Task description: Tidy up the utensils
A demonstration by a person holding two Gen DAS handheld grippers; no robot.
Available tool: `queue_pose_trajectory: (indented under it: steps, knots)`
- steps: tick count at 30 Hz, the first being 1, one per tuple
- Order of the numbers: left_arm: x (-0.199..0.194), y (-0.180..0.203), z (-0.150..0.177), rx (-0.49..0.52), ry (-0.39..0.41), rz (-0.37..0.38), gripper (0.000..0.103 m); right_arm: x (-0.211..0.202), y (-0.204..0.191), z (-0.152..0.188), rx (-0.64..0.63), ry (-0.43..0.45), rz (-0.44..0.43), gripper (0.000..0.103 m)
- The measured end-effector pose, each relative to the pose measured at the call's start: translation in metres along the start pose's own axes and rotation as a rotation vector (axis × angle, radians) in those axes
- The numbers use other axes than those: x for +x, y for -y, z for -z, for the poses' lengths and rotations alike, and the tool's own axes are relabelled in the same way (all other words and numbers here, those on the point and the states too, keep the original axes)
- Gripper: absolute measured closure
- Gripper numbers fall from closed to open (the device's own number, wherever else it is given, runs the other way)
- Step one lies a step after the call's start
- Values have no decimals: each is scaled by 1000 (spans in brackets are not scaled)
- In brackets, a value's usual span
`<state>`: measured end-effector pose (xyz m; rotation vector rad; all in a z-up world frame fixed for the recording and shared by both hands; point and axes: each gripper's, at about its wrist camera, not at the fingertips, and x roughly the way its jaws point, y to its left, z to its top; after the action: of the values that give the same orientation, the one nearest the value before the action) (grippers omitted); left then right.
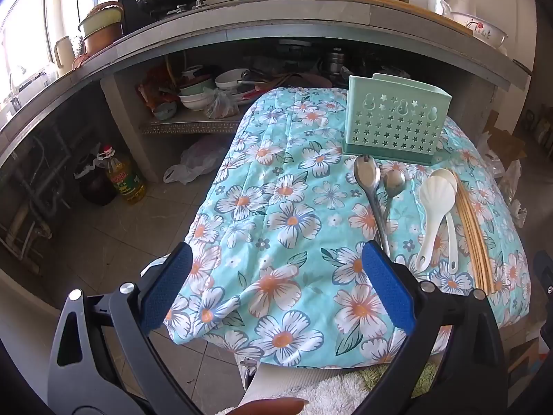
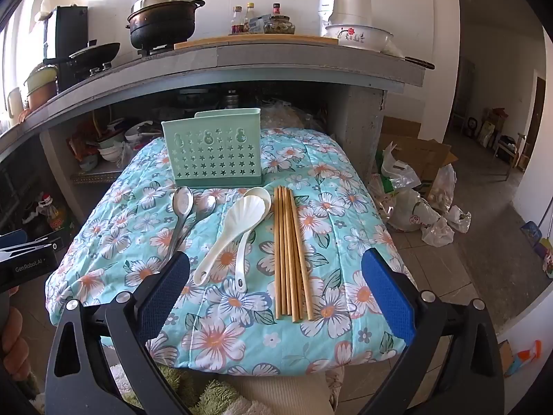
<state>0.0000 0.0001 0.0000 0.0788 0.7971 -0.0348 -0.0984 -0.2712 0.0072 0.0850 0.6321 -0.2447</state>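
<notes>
A mint green utensil holder (image 2: 212, 150) with star cut-outs stands at the far end of a floral cloth (image 2: 345, 207); it also shows in the left wrist view (image 1: 395, 126). In front of it lie two metal spoons (image 2: 181, 214), two white plastic spoons (image 2: 230, 231) and several wooden chopsticks (image 2: 290, 256). In the left wrist view the metal spoons (image 1: 375, 193), white spoons (image 1: 435, 214) and chopsticks (image 1: 475, 235) lie to the right. My left gripper (image 1: 276, 287) is open and empty above the cloth's near left part. My right gripper (image 2: 276, 290) is open and empty, with the chopsticks' near ends between its fingers.
A kitchen counter (image 2: 276, 58) with pots, bottles and a basin runs behind the cloth, with bowls on a shelf (image 1: 193, 117) under it. An oil bottle (image 1: 122, 180) stands on the floor at left. Plastic bags and cardboard (image 2: 414, 190) lie on the floor at right.
</notes>
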Motion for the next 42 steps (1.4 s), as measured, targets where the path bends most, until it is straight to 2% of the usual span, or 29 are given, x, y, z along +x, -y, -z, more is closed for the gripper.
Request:
queue_pose_trajectory:
  steps: [42]
  knots:
    - [0,0,0,-3,-5,3,8,-1,1,-1,1,4,0,6]
